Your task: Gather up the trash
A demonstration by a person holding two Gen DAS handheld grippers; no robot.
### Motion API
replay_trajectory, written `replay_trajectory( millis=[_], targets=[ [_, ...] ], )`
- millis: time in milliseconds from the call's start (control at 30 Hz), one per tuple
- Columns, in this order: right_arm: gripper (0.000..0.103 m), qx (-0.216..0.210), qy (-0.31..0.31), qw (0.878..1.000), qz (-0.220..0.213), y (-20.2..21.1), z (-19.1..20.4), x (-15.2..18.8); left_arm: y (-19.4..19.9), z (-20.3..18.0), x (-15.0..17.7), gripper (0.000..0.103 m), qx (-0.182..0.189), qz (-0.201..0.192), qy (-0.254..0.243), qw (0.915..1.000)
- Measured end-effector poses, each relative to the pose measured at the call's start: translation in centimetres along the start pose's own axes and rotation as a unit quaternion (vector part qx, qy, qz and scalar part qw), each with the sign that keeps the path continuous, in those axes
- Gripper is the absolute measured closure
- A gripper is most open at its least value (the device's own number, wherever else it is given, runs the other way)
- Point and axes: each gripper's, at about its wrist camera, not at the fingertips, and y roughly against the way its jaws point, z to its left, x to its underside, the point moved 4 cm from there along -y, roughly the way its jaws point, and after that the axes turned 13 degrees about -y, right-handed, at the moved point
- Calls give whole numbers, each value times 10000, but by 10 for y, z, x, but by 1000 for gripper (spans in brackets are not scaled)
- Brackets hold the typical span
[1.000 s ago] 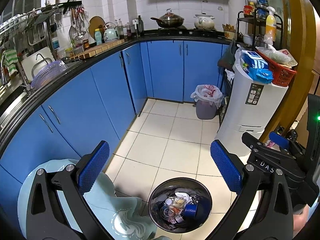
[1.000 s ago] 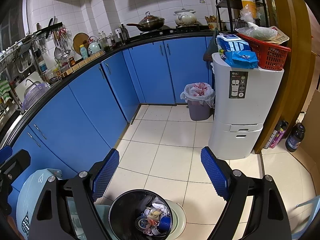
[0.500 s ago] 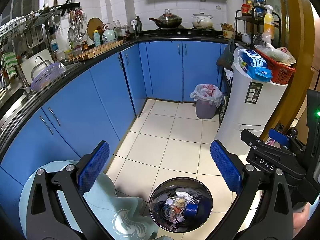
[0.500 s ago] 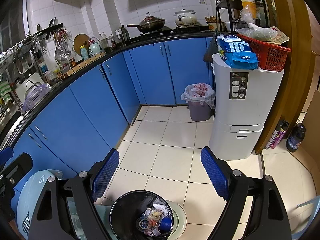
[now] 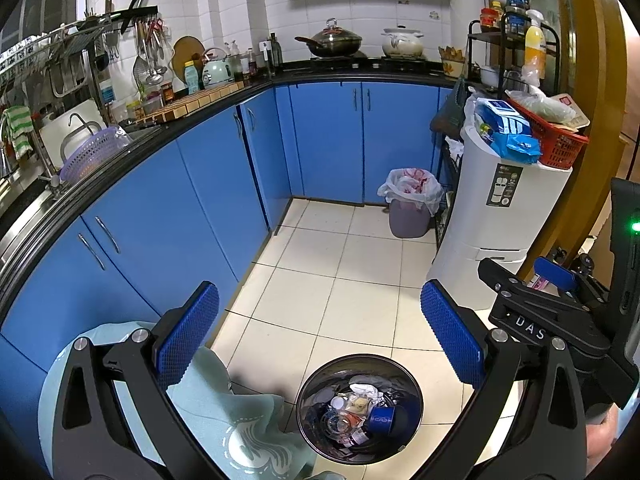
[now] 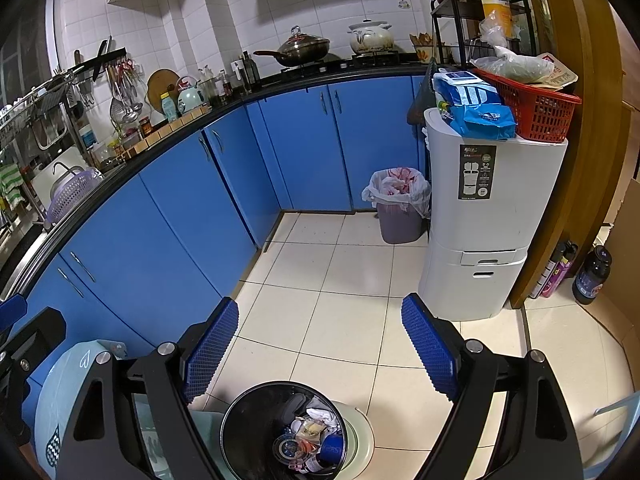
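Observation:
A round dark metal trash can [image 5: 308, 384] [image 6: 248, 404] stands on the tiled floor below both grippers, holding several bits of trash: wrappers, a white wad, a blue can [image 5: 382, 419]. My left gripper [image 5: 320, 336] hangs above it, open, with nothing between its blue pads. My right gripper [image 6: 318, 350] is also open and empty over the can; its black frame [image 5: 560, 312] shows at the right edge of the left wrist view. A small lavender bin [image 5: 408, 218] [image 6: 400, 222] with a white liner full of waste stands in the far corner.
Blue cabinets [image 5: 168, 200] curve along the left and back under a black counter. A tall white appliance [image 6: 484, 220] carries blue packets and a red basket. A pale blue cloth [image 5: 224, 420] lies left of the can. Bottles [image 6: 592, 276] stand by the wooden doorframe.

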Motion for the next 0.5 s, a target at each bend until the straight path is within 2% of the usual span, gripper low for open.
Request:
replay_trajectory(
  millis=[500],
  targets=[
    [21,6,-16,10000,-9,1,0,0,6,0,0,4,112,-115,126,9998]
  ],
)
